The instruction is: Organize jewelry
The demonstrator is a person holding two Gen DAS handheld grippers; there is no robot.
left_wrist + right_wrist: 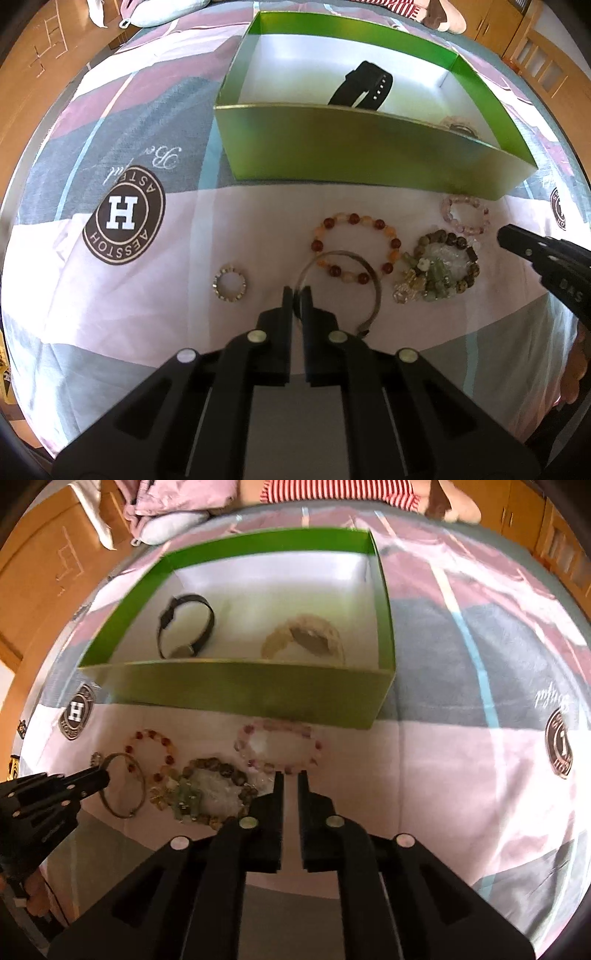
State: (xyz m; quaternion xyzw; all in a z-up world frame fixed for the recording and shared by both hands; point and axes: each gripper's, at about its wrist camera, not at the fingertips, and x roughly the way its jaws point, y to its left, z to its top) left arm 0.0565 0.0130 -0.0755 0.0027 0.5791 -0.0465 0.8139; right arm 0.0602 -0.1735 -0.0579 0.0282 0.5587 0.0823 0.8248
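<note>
A glossy green cardboard box [354, 155], white inside, sits on a patchwork bed sheet [110, 295] and holds a black strap watch [184, 626] and a pale beaded bracelet [303, 638]. In front of it lie an amber bead bracelet [354, 247], a pink crystal bracelet [277, 747], a heap of brown and green beads [439, 269] and a small studded ring [229, 288]. The left gripper [297, 295] has its jaws clamped on a thin metal bangle [369, 280]; the right gripper [290, 777] has its jaws together at the pink bracelet's near edge, a grip uncertain.
</note>
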